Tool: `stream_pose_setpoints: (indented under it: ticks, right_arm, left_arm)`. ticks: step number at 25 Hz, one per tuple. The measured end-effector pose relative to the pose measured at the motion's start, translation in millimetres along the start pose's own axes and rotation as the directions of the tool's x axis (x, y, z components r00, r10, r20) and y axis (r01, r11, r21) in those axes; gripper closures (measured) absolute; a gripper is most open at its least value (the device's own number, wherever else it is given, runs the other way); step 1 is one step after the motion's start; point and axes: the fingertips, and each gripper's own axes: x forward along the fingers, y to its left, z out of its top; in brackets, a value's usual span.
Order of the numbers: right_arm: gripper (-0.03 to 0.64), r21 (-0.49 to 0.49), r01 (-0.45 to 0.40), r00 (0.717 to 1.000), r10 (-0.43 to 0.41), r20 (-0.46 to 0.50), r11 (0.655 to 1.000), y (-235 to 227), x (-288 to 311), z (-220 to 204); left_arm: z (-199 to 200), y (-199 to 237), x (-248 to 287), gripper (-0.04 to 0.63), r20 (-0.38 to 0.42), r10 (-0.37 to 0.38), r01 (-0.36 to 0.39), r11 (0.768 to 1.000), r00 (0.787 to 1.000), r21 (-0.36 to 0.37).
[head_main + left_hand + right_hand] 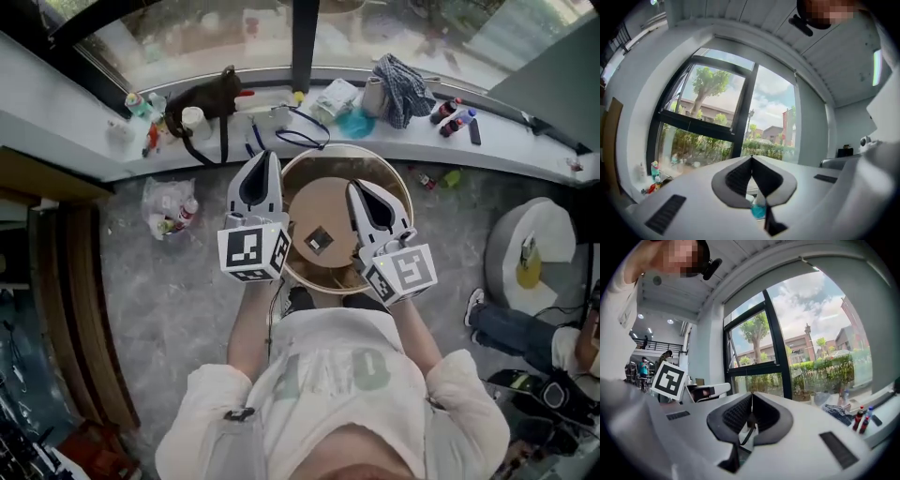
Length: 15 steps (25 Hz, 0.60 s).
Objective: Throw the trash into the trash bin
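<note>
The left tongs [266, 159] and right tongs [356, 187] are held side by side above the round trash bin [342, 150], which stands on the floor [178, 300] below the window ledge [525, 141]. Both tongs are pressed together, with nothing gripped. Only black-and-white square patterns are seen on the marker cubes [253, 251]; no wording can be read.

Overhead down — both others toward window [717, 103]

Loft-like open workspace: tall black-framed window [717, 108], cluttered sill [511, 141], railed mezzanine [661, 346], grey stone floor [178, 291].
</note>
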Motion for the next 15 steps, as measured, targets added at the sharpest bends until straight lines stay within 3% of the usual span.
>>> stream_pose_setpoints:
  ticks: [6, 10, 15]
  right_arm:
    - [0.603, 0.033, 0.046, 0.994, -0.049, 0.093, 0.998, -21.6, -32.6, 29.3]
    - [0.603, 0.116, 0.065, 0.983, -0.084, 0.166, 0.991, -33.9, -51.9, 48.1]
    - [0.603, 0.121, 0.082, 0.974, -0.105, 0.2, 0.989, -47.4, -66.9, 58.9]
  left_arm:
    - [41.9, -63.3, -11.3, 0.583, 0.048, -0.048, 0.044, 0.995, 0.998, 0.086]
    - [57.1, -87.5, -17.0, 0.584, 0.073, -0.086, 0.075, 0.986, 0.994, 0.148]
    - [62.1, -106.2, -14.1, 0.584, 0.069, -0.106, 0.095, 0.984, 0.992, 0.152]
